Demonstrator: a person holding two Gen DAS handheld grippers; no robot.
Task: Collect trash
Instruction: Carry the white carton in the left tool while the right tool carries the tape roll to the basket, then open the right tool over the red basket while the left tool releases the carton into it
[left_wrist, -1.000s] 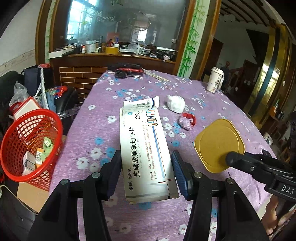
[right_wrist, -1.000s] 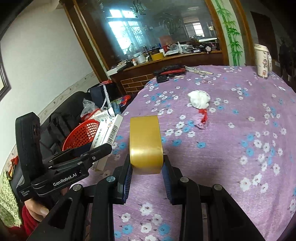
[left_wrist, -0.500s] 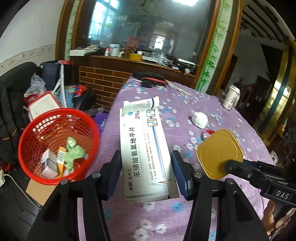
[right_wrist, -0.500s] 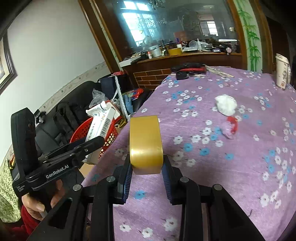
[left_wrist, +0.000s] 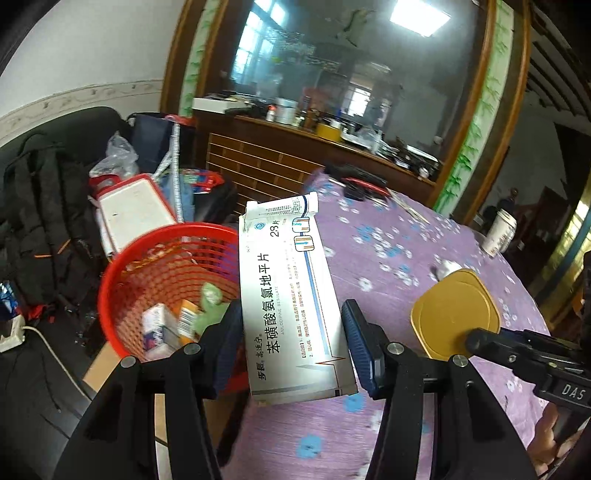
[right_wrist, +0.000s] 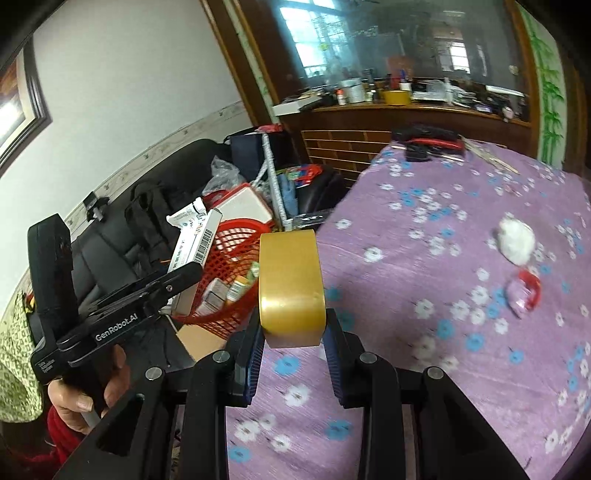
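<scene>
Left gripper (left_wrist: 291, 343) is clamped on a white medicine box (left_wrist: 291, 302), its far end up over the rim of the red basket (left_wrist: 122, 273) beside the table. Right gripper (right_wrist: 291, 343) pinches a flat gold container (right_wrist: 290, 284) edge-on above the purple flowered tablecloth (right_wrist: 424, 369). Down in that basket, small cartons and a green scrap. Out on the cloth, well apart, a white crumpled wad (right_wrist: 515, 242) and a red-and-pink wrapper (right_wrist: 522, 291) just beside it.

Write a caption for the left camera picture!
Left gripper carries a white cardboard medicine box toward the red plastic mesh basket.
</scene>
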